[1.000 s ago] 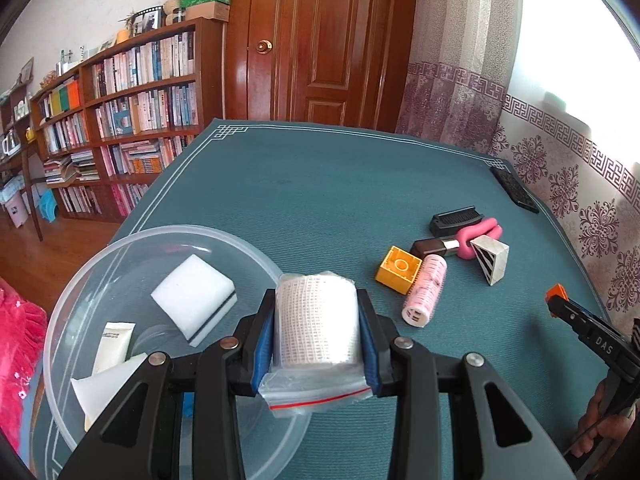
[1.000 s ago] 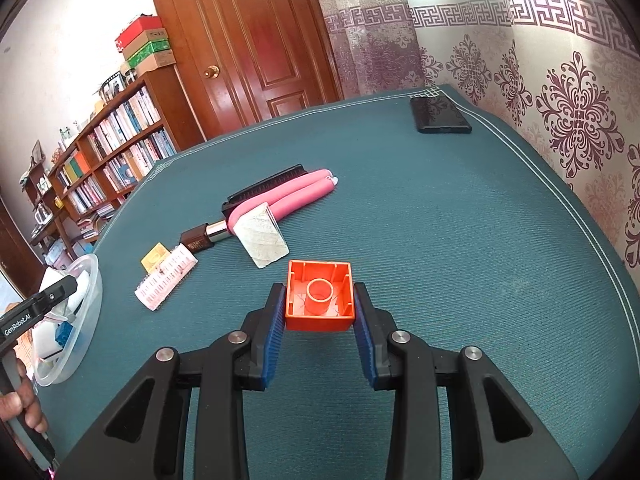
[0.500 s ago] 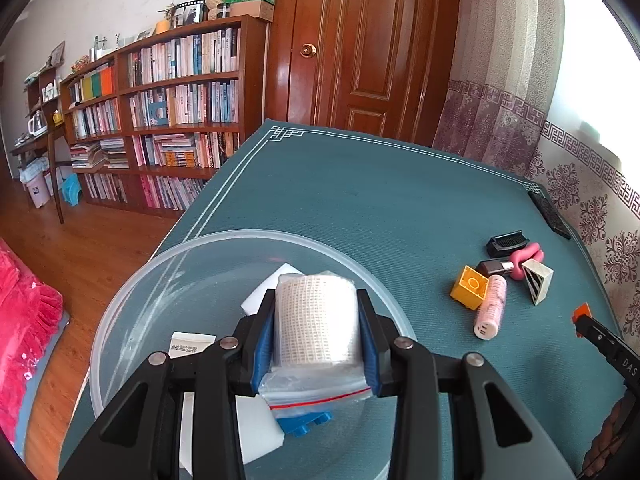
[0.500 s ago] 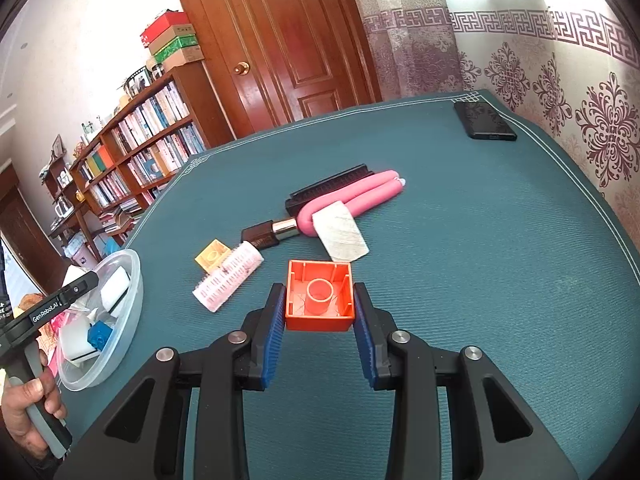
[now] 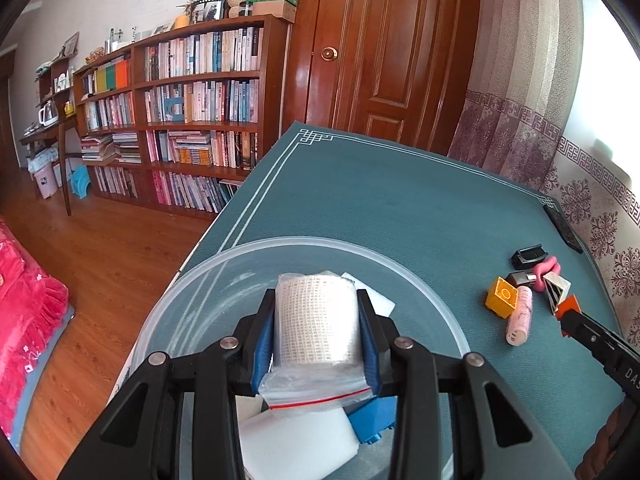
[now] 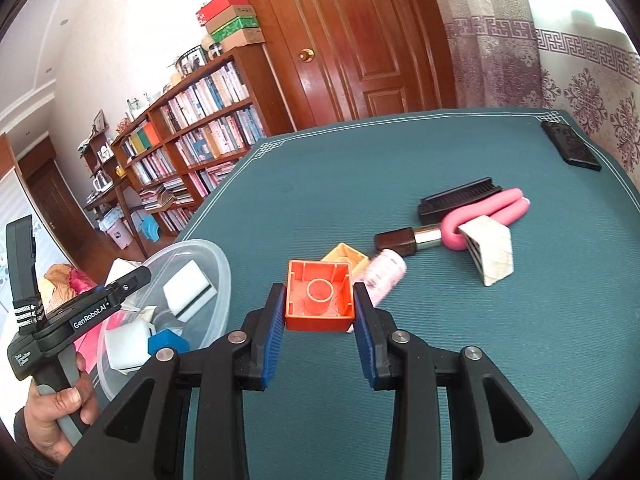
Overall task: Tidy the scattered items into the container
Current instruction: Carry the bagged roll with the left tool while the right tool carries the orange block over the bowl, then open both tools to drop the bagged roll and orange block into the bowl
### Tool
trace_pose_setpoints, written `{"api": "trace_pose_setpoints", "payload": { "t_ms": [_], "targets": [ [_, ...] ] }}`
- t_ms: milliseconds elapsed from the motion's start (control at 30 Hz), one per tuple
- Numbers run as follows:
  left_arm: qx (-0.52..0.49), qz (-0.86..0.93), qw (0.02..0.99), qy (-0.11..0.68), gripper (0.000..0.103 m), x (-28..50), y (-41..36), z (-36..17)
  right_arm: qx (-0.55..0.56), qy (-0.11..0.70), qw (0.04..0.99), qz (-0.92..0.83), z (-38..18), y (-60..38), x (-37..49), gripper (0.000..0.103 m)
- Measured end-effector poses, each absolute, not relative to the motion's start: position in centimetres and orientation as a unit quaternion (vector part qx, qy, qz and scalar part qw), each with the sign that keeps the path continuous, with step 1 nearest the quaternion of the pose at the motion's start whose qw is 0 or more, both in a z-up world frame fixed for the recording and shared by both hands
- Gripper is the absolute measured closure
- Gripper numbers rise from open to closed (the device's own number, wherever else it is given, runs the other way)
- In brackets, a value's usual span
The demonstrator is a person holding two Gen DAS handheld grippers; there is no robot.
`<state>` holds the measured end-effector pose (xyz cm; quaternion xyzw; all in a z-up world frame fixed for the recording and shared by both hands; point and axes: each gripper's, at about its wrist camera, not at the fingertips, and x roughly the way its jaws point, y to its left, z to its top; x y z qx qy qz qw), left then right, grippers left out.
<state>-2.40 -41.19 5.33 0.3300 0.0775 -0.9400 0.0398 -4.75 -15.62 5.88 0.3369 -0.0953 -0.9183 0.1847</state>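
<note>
My left gripper is shut on a white gauze roll in a clear zip bag, held over the clear plastic bowl. White sponges and a blue brick lie in the bowl. My right gripper is shut on an orange brick, hollow side up, above the teal table. Loose on the table lie a yellow brick, a pink hair roller, a dark lipstick tube, a pink foam curler, a black comb and a striped white block.
A black phone lies at the table's far right edge. The bowl sits at the table's left edge, above the wooden floor. A bookshelf and a wooden door stand beyond the table. A hand grips the left gripper's handle.
My left gripper carried the gauze roll left, from beside the bowl to over its middle. My right gripper moved left with the orange brick, towards the yellow brick and the bowl.
</note>
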Motion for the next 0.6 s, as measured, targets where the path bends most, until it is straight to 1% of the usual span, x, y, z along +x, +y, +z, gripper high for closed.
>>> {"api": "trace_pose_setpoints", "payload": {
  "t_ms": [600],
  "targets": [
    [0.338, -0.934, 0.041, 0.107, 0.062, -2.6, -43.9, 4.7, 0.355, -0.057, 0.258, -0.897, 5.4, -24.6, -5.9, 0.067]
  ]
}}
